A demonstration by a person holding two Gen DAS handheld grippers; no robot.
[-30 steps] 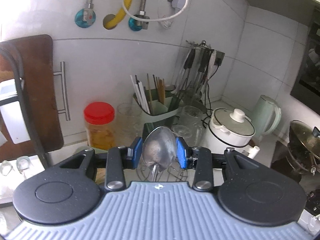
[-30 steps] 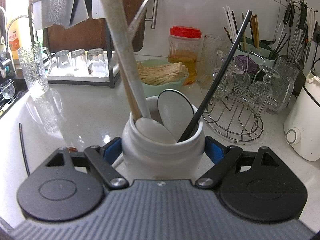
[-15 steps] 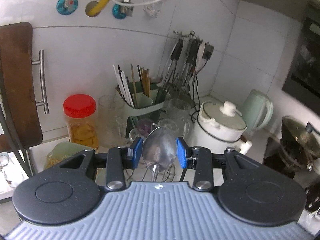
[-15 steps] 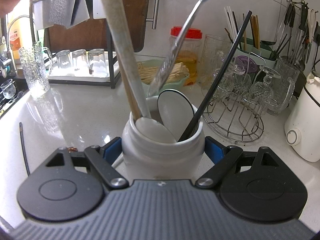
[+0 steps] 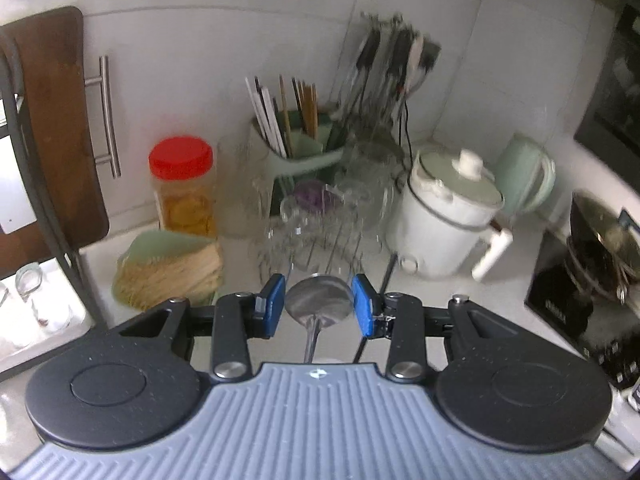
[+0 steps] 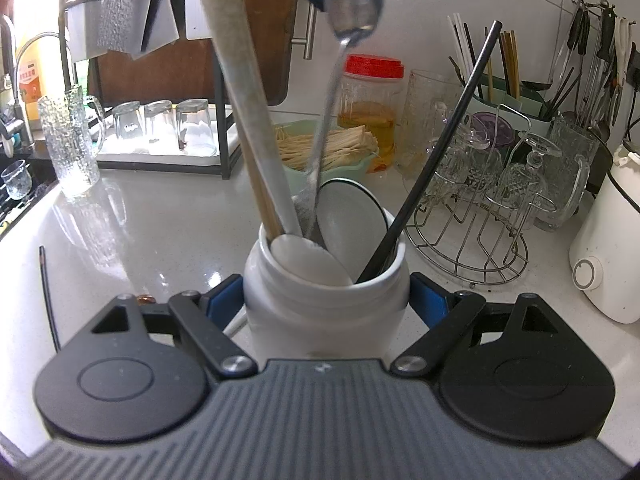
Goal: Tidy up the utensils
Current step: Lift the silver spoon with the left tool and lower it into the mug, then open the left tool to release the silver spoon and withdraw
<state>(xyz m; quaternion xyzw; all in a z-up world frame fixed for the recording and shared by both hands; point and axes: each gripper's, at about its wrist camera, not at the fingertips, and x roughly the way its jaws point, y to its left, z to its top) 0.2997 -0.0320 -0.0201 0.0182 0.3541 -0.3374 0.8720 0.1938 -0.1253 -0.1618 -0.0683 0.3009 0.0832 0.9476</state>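
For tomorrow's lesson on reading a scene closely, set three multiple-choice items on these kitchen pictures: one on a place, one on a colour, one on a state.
1. Where does the metal spoon's handle end?
A. inside the white ceramic jar
B. in the wire glass rack
C. flat on the counter

2. What colour is the lid of the plastic jar?
A. green
B. red
C. black

3. What is the right gripper doing?
A. hanging open, apart from everything
B. gripping a chopstick
C. clamping the white jar

Answers: 1 A, the handle dips among the jar's utensils. 2 B, the lid is bright red. 3 C, its blue pads press both sides of the jar.
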